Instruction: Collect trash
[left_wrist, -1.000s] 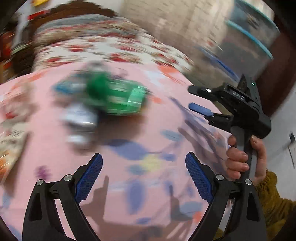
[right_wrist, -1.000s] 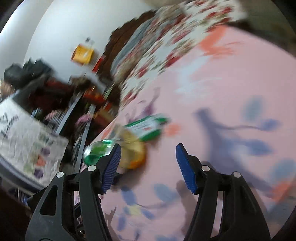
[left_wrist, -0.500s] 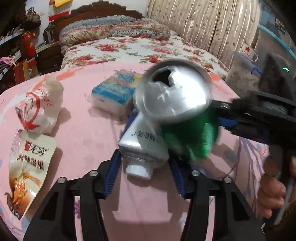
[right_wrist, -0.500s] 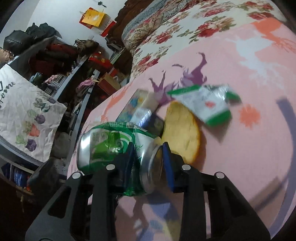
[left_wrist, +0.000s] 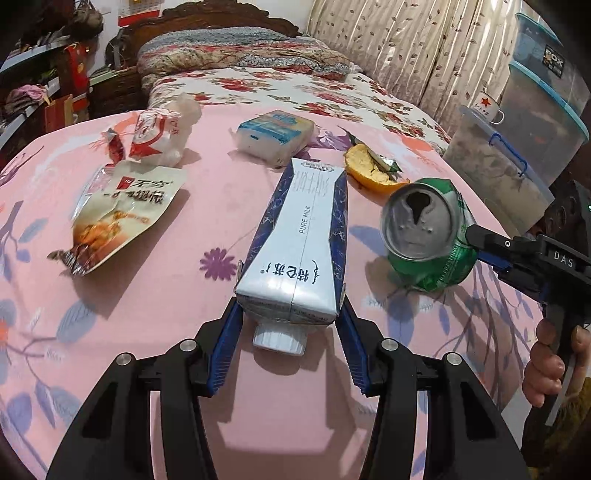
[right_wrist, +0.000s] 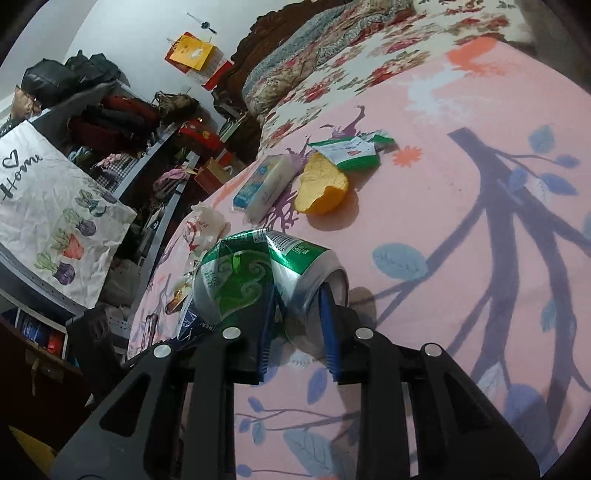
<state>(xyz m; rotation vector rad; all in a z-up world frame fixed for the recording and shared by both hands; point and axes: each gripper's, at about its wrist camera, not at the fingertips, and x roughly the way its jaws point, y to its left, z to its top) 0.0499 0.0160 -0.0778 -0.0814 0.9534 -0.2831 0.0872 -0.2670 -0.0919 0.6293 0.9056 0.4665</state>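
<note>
Both grippers have come from spread jaws over the pink tablecloth (left_wrist: 155, 258) to a grasp each. My left gripper (left_wrist: 291, 332) now clamps the cap end of the flattened milk carton (left_wrist: 301, 236), blue pads pressed on its two sides, the carton lying along the cloth. My right gripper (right_wrist: 299, 325) pinches the crushed green can (right_wrist: 258, 273) at its base rim, jaws still closing on it; in the left view the can sits tilted just right of the carton. I judge two pieces secured and ready to lift. Snack pouch (left_wrist: 122, 206), crumpled wrapper (left_wrist: 162, 133), tissue pack (left_wrist: 275, 134) and orange peel (left_wrist: 369, 166) remain uncollected beyond.
</note>
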